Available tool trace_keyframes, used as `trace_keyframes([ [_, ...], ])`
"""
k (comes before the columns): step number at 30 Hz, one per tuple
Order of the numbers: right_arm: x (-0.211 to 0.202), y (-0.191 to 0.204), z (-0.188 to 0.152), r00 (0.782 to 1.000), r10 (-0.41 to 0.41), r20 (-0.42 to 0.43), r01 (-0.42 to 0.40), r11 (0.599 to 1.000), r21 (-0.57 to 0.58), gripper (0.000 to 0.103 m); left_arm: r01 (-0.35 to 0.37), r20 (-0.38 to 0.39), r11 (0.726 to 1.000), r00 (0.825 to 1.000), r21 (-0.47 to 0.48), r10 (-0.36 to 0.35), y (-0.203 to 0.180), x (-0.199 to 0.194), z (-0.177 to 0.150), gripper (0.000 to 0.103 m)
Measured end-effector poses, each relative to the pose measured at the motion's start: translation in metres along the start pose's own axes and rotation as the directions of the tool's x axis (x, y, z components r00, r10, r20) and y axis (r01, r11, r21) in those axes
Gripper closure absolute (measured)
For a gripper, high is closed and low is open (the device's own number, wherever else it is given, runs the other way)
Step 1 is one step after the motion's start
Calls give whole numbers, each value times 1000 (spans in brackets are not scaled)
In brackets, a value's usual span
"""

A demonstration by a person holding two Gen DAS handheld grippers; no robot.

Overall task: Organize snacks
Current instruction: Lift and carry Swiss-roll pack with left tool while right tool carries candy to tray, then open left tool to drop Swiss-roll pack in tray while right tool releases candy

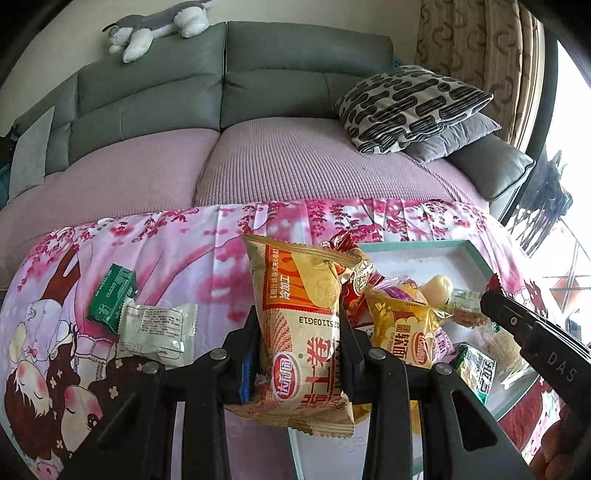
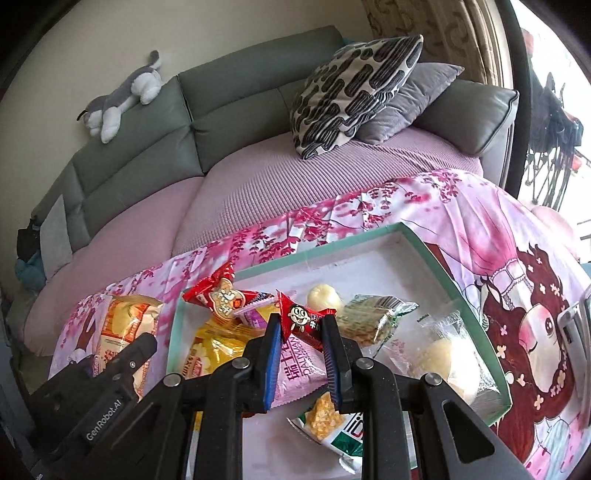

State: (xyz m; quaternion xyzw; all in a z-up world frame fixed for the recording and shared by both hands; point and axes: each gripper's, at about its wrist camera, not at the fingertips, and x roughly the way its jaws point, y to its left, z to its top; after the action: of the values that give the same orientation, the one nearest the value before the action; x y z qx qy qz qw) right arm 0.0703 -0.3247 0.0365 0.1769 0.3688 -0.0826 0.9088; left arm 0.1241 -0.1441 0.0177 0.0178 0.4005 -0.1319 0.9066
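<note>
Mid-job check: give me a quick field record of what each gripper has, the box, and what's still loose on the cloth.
left gripper: shut on tan roll-cake packet, held upright
right gripper: shut on small red candy packet, over the box
box: shallow, teal rim, white inside, on pink floral cloth; already holds several packets
loose on cloth: green packet, white packet, both left of the box
background: grey sofa, patterned cushion, plush dog

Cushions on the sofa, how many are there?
3: a patterned cushion stacked on a grey cushion at the right end, a pale grey cushion at the left. Others may be hidden.
</note>
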Motion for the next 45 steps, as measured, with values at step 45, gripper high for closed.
trace_keyframes([
  [45,22,-14,-7,996,-53,-75,54,998,22,78,59,-98,998,994,14,-58,-18,27,-9,50],
])
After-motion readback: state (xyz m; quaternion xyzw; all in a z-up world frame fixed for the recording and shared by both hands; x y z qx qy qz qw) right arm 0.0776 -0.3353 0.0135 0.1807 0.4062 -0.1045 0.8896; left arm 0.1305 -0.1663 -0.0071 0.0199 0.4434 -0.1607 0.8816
